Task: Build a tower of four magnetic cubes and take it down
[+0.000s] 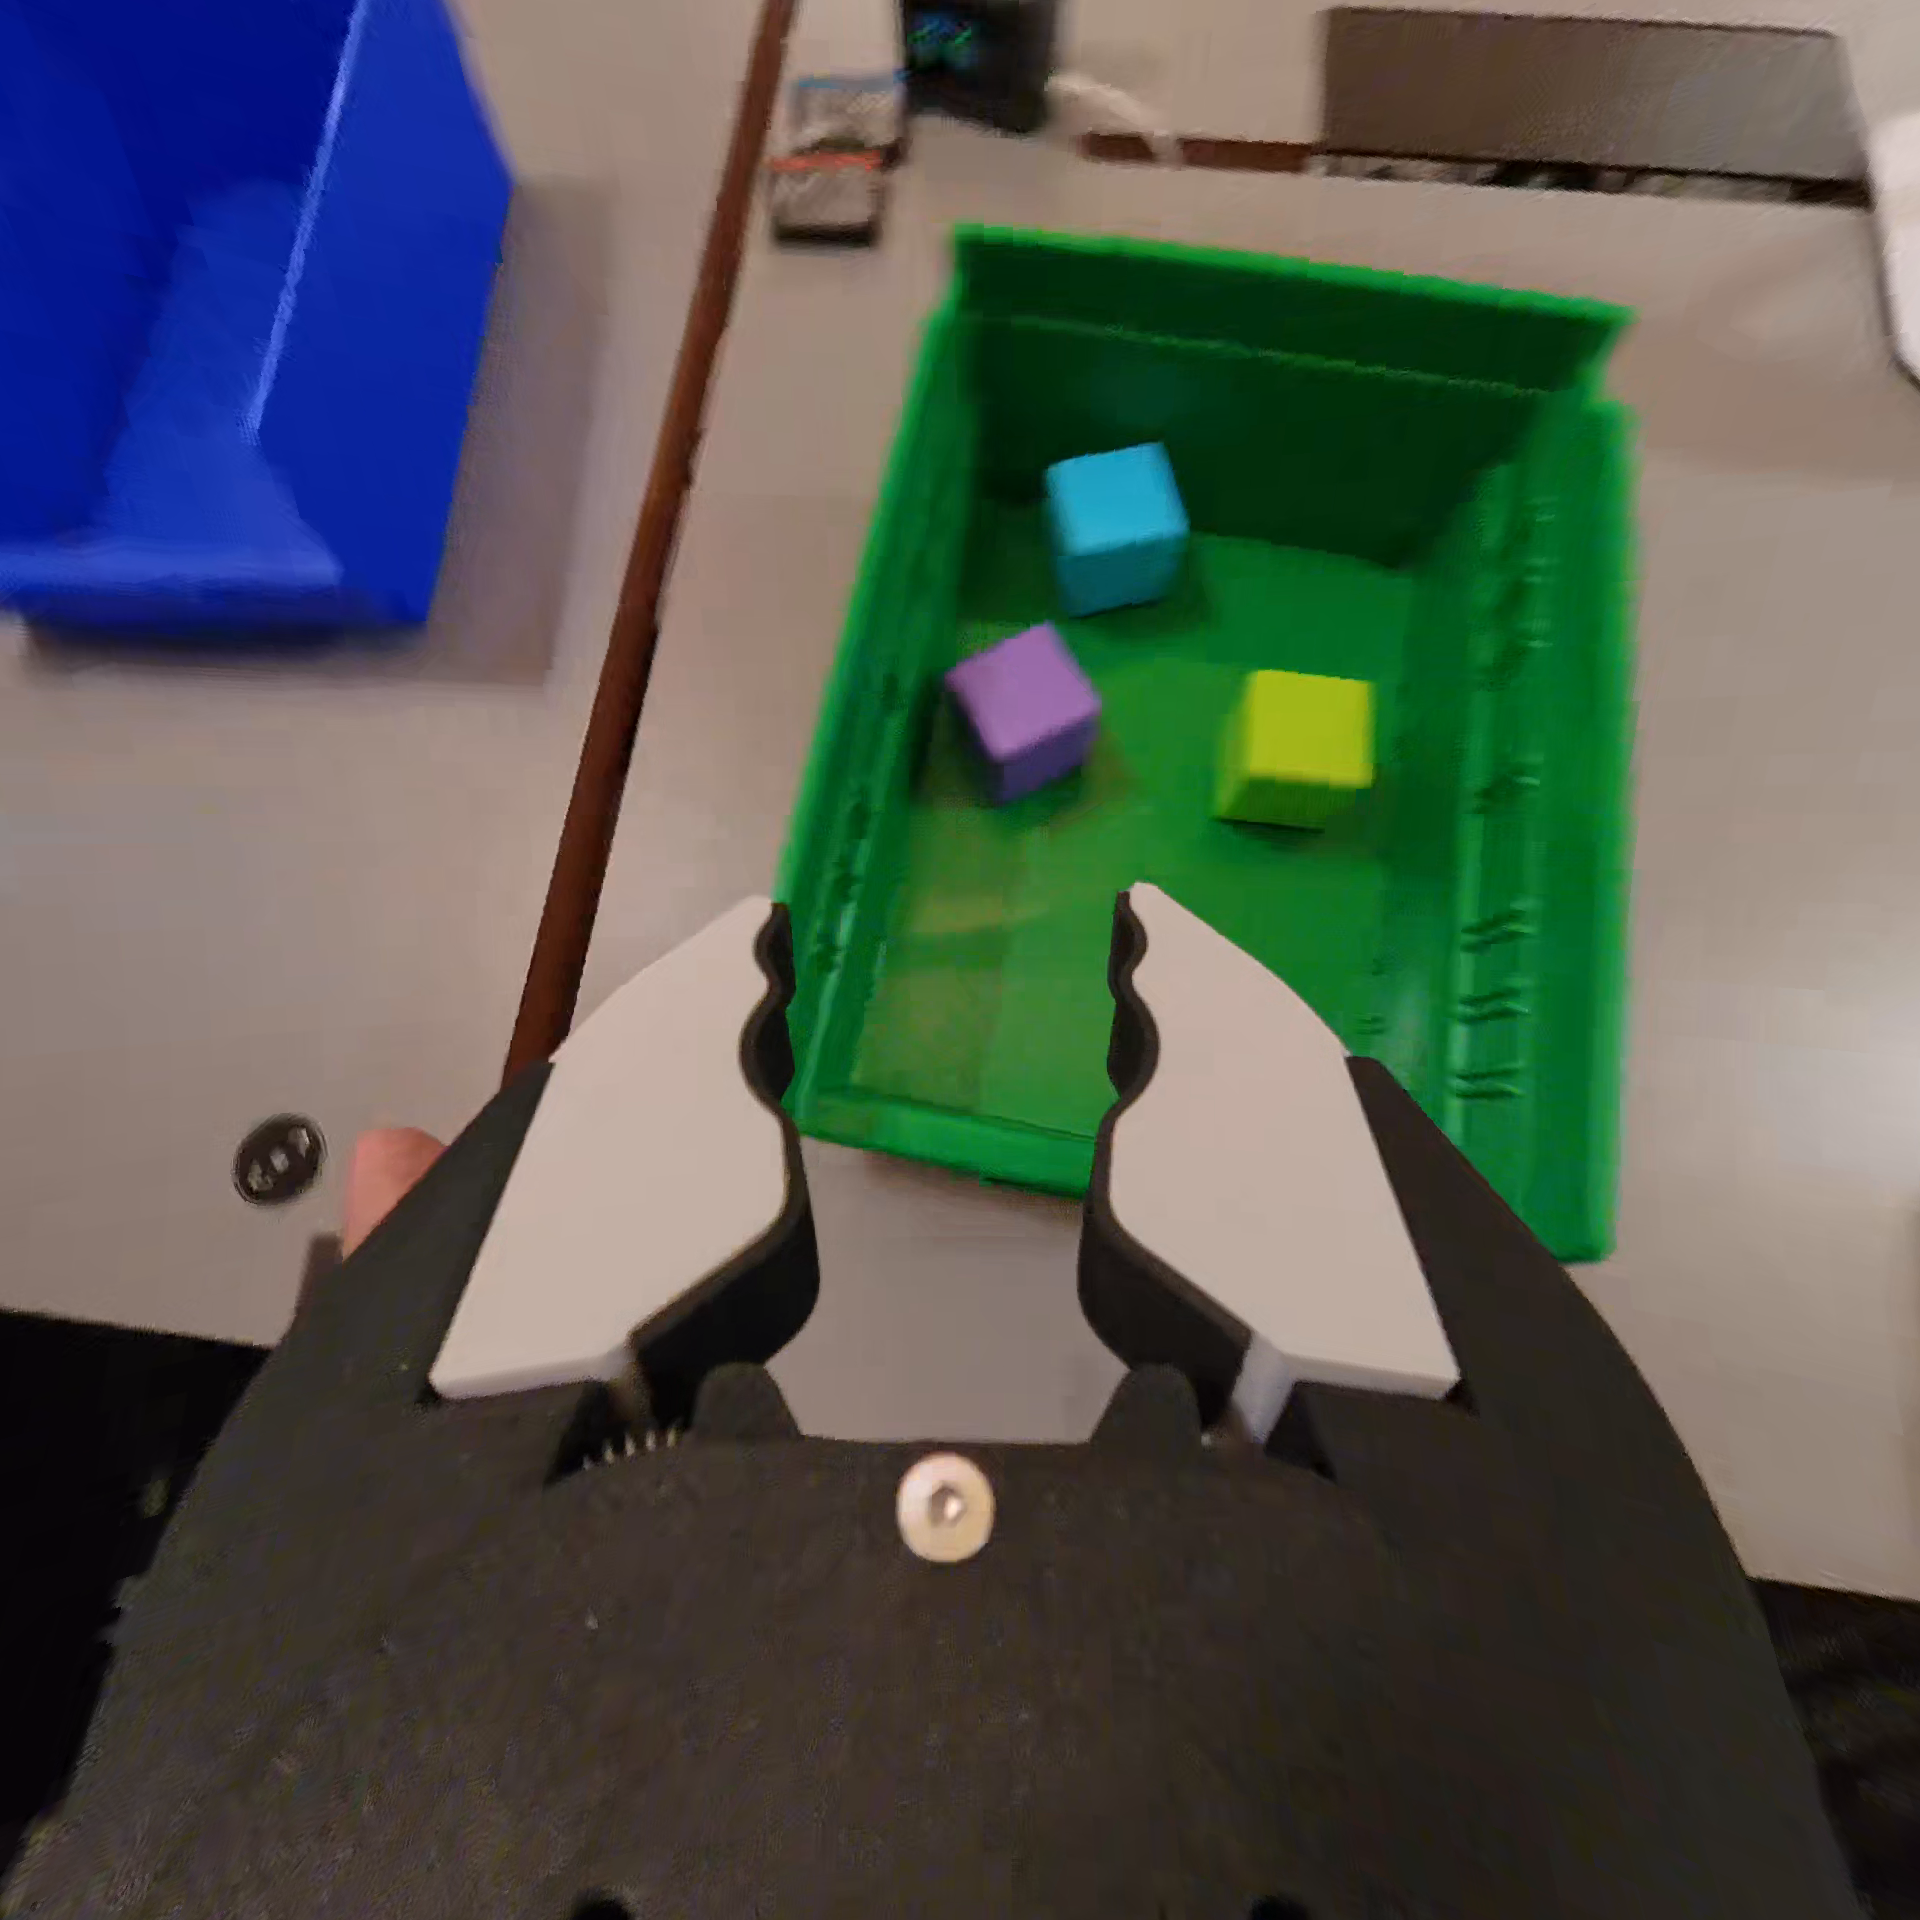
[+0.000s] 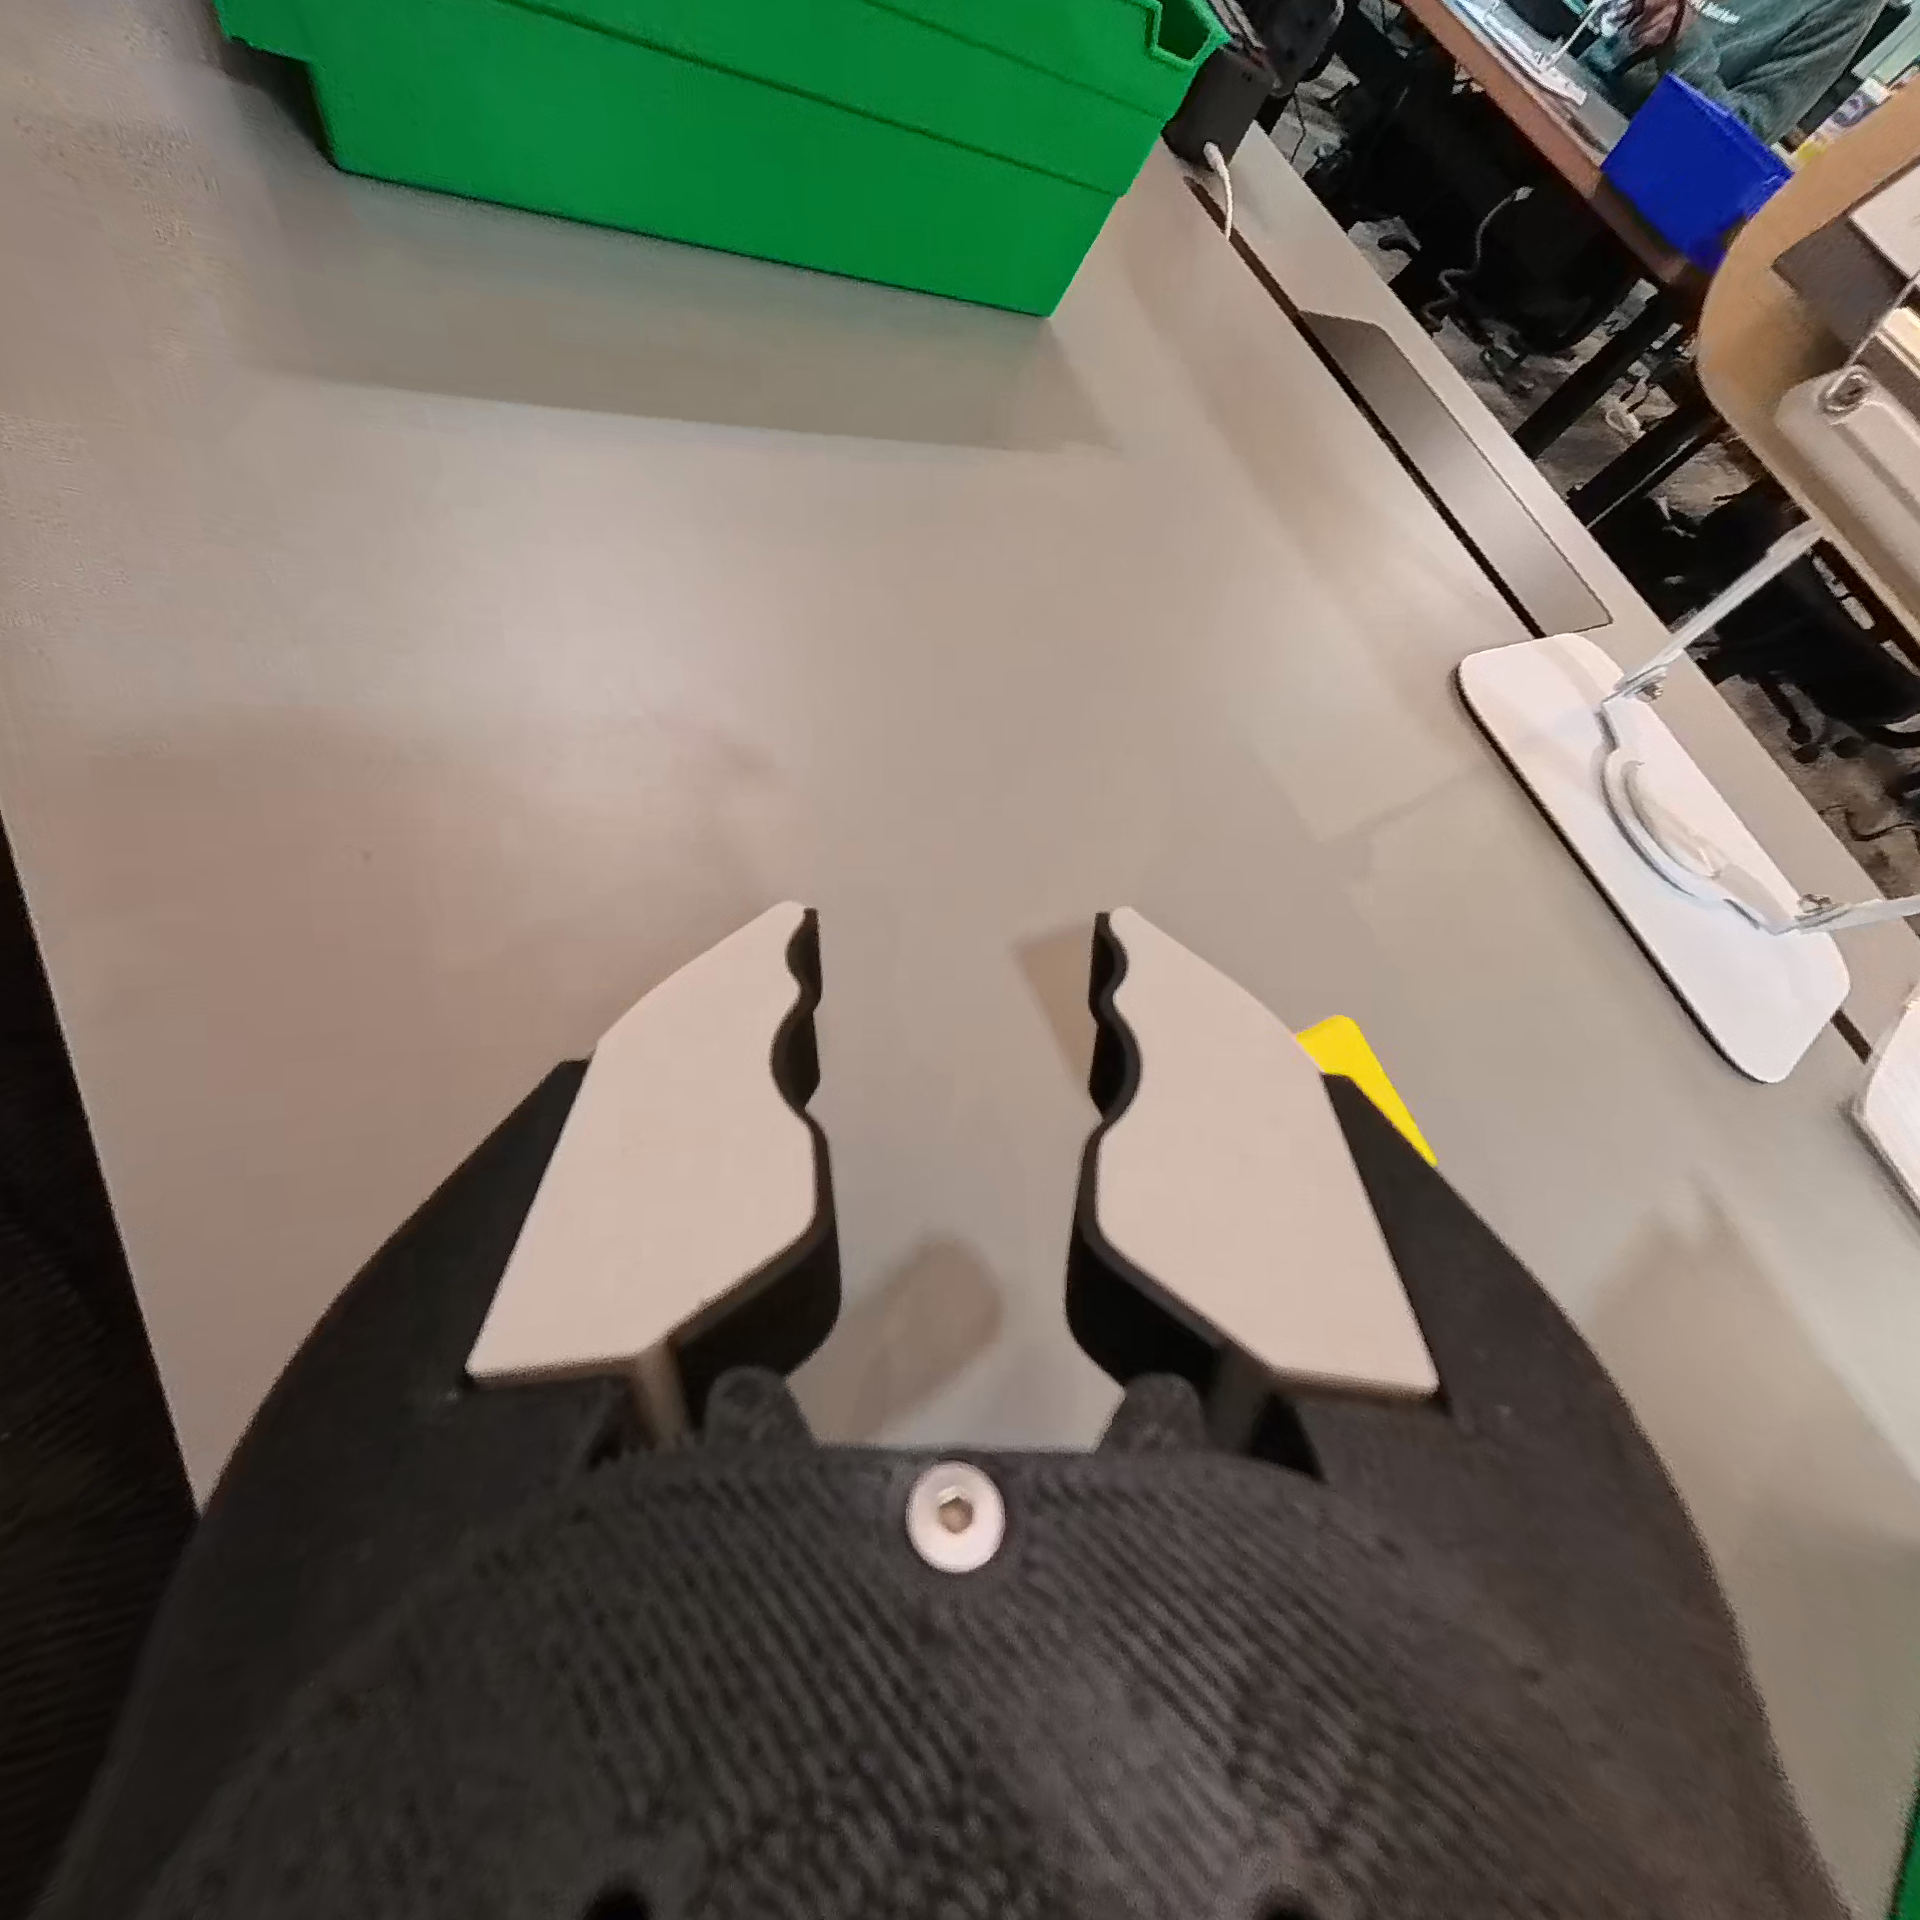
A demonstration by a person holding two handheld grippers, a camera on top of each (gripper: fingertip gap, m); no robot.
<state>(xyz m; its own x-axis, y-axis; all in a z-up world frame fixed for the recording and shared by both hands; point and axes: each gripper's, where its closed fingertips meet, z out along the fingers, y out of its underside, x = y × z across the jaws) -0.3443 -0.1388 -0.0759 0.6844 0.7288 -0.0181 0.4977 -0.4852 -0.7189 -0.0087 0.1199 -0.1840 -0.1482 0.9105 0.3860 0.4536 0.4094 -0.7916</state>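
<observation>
In the left wrist view a green bin (image 1: 1548, 831) sits on the grey table and holds a cyan cube (image 1: 1117, 528), a purple cube (image 1: 1023, 709) and a lime cube (image 1: 1297, 746). My left gripper (image 1: 951, 904) is open and empty, hovering over the bin's near left corner. In the right wrist view my right gripper (image 2: 954, 920) is open and empty above bare table. A yellow object (image 2: 1369, 1081) lies just right of its right finger, mostly hidden. The green bin (image 2: 727, 166) shows at the far left from outside.
A blue bin (image 1: 239, 312) stands at the far left across a dark seam between tables. A white stand base (image 2: 1652, 852) with a clear bracket sits at the right. Small devices (image 1: 831, 156) lie beyond the green bin. The table edge runs along the right.
</observation>
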